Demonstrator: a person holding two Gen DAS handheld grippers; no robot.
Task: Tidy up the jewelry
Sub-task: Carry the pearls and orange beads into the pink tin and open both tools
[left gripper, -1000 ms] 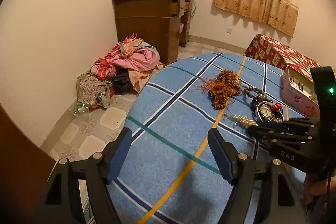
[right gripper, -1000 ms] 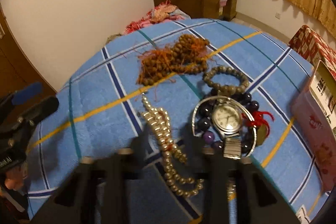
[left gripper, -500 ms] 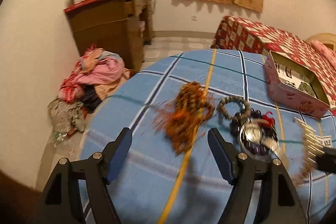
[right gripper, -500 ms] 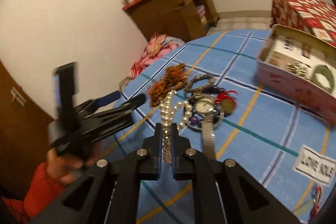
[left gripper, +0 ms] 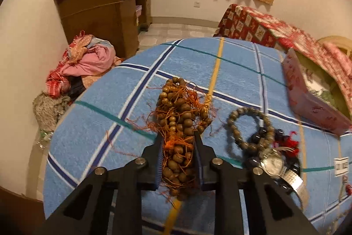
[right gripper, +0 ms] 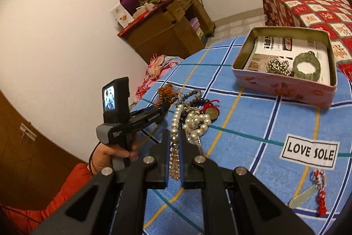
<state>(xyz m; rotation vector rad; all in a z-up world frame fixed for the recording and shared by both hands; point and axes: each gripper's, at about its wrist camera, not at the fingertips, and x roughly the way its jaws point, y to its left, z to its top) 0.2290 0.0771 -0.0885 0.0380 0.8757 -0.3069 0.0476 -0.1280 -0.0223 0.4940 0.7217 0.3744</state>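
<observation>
Both changed: left claw (left gripper: 177, 138) now closing around brown beads (left gripper: 176, 124), right claw (right gripper: 175, 136) clamps pearl strand (right gripper: 176, 124).

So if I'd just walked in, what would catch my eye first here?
Probably the tangled bunch of brown wooden beads with orange threads on the blue checked towel, the left gripper closing around it. Next, the long white pearl necklace pinched in the shut right gripper. Beyond, an open pink tin box already holds a green jade bangle.
</observation>
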